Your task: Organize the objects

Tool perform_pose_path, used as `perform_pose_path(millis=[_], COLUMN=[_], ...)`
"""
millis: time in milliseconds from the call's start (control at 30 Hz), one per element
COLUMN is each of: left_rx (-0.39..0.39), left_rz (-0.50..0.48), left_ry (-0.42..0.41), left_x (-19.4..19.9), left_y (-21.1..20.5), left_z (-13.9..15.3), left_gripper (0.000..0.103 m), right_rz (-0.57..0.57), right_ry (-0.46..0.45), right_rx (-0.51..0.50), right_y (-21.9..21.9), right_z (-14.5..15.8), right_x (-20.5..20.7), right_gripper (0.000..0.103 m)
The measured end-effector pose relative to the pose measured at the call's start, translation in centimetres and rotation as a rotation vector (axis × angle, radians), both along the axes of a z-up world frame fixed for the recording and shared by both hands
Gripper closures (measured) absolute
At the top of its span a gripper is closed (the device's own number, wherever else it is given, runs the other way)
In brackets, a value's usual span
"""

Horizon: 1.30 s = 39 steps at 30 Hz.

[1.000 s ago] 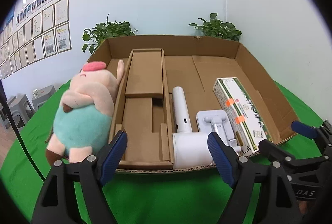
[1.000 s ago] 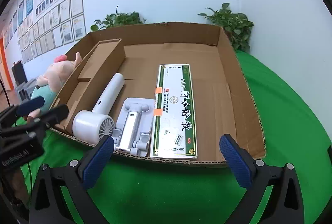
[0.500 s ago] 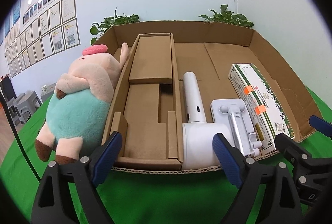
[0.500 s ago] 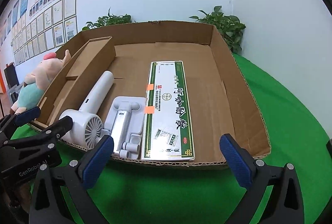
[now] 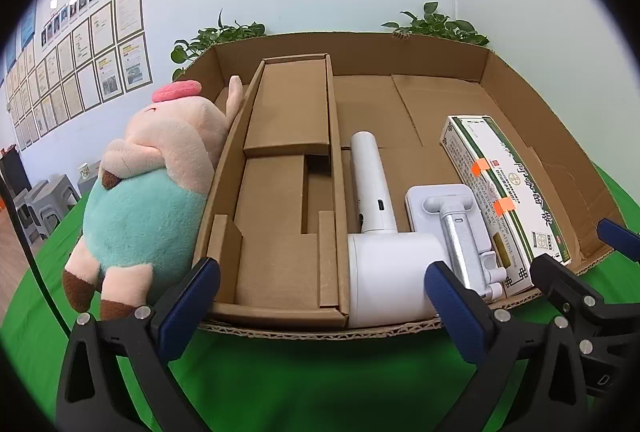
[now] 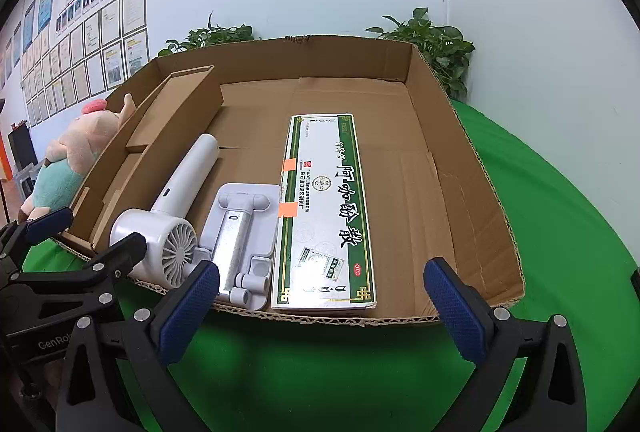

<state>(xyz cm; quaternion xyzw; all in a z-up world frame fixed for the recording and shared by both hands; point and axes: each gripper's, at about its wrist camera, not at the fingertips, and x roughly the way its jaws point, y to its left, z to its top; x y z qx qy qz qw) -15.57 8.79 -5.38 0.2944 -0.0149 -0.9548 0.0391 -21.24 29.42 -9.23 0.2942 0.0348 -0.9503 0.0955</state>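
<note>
Lengthwise, green-white box [image 6: 326, 212] lies flat, long axis pointing toward far tray wall [image 6: 320, 62].

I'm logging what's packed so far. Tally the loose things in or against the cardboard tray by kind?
Plush toy, leaning on the tray's outer left wall: 1
White handheld fan: 1
White folding stand: 1
Green-and-white carton: 1
Brown cardboard insert: 1
Total: 5

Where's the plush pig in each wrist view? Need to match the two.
Left wrist: plush pig fills the left side, leaning against the cardboard tray's outer left wall.
Right wrist: plush pig small at the far left edge, outside the same wall.
Shared landmark: the white hair dryer.
</note>
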Motion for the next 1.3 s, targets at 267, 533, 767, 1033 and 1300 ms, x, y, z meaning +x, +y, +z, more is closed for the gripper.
perform_pose_path(millis=[267,533,767,1033,1300], left_rx=[0.001,0.000,0.000,0.000,0.001], left_rz=[0.000,0.000,0.000,0.000,0.000], left_ry=[0.000,0.000,0.000,0.000,0.000], left_x=[0.03,0.10,0.14,0.20,0.23], left_y=[0.00,0.04,0.05,0.03,0.04], left_z=[0.02,0.04,0.05,0.09,0.09], left_gripper=[0.001,0.001,0.001,0.001,0.001], right_rz=[-0.001,-0.002,-0.002,-0.003,-0.004], right_ry=[0.000,0.001,0.001,0.001,0.001], right_rx=[0.000,0.000,-0.001,-0.001,-0.001], right_y=[-0.20,-0.41,-0.60,-0.87,-1.03], right_z=[0.02,-0.01,-0.02,-0.01,-0.02], right_x=[-0.10,-0.18,-0.27,-0.38,-0.45], right_gripper=[0.000,0.000,0.000,0.000,0.000])
